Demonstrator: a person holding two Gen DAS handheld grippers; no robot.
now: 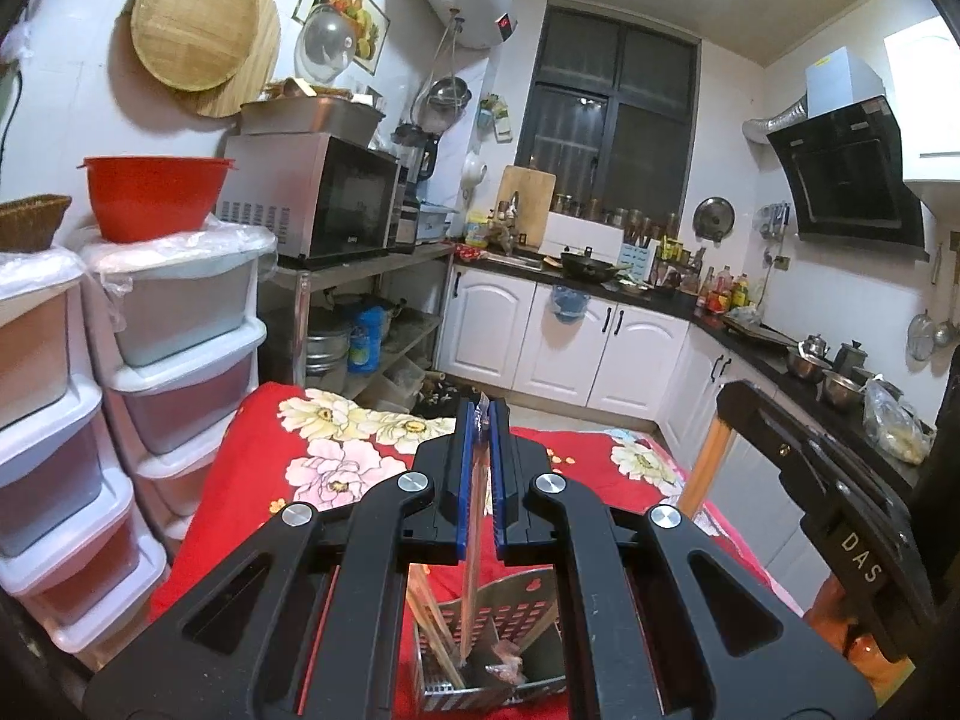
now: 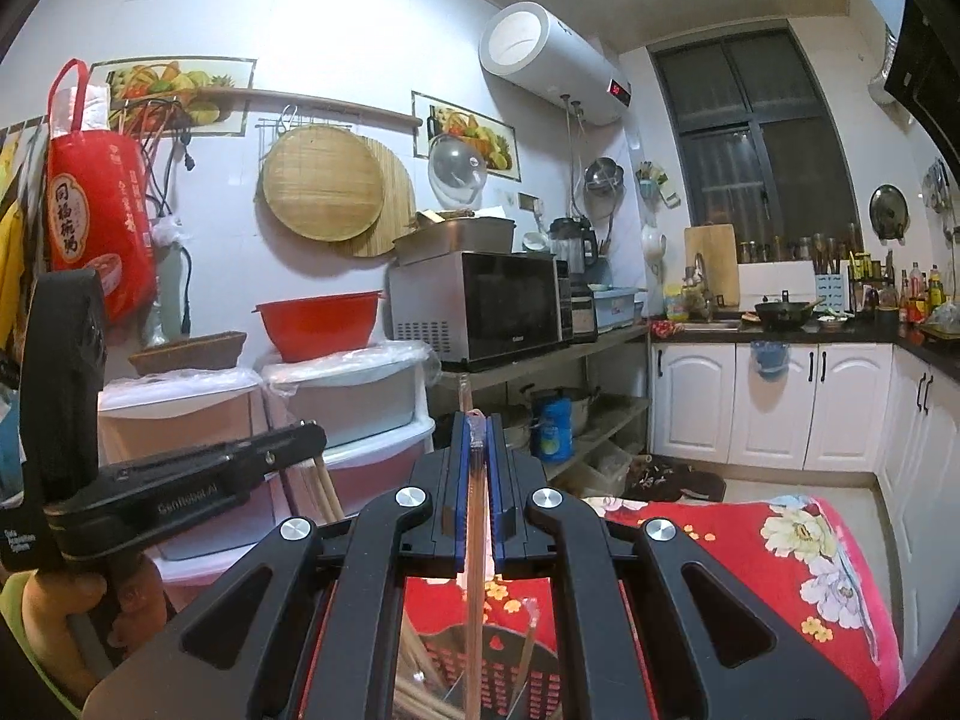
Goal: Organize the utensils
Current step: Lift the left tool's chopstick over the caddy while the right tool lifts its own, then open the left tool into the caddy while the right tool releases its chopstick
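Both grippers hold chopsticks above the holder.

The left gripper [image 1: 480, 420] is clamped nearly shut on a plastic-wrapped chopstick [image 1: 471, 570]; the right gripper [image 2: 477, 426] pinches another chopstick [image 2: 474, 588] likewise. Each stick's long axis runs near upright, lower end toward the perforated metal holder [image 1: 516, 612] directly below on the red cloth [image 1: 288, 468]. The left stick's tip looks already inside it, so lowering seems the likely next move.

Pretty packed kitchen. A silver microwave [image 1: 312, 201] sits on a metal shelf, with a red plastic bowl [image 1: 153, 195] on top of the white drawer towers [image 1: 180, 324] to its left. Far back, a black wok [image 1: 588, 267] sits on the dark counter. A round woven bamboo tray [image 2: 324, 180] hangs on the wall.
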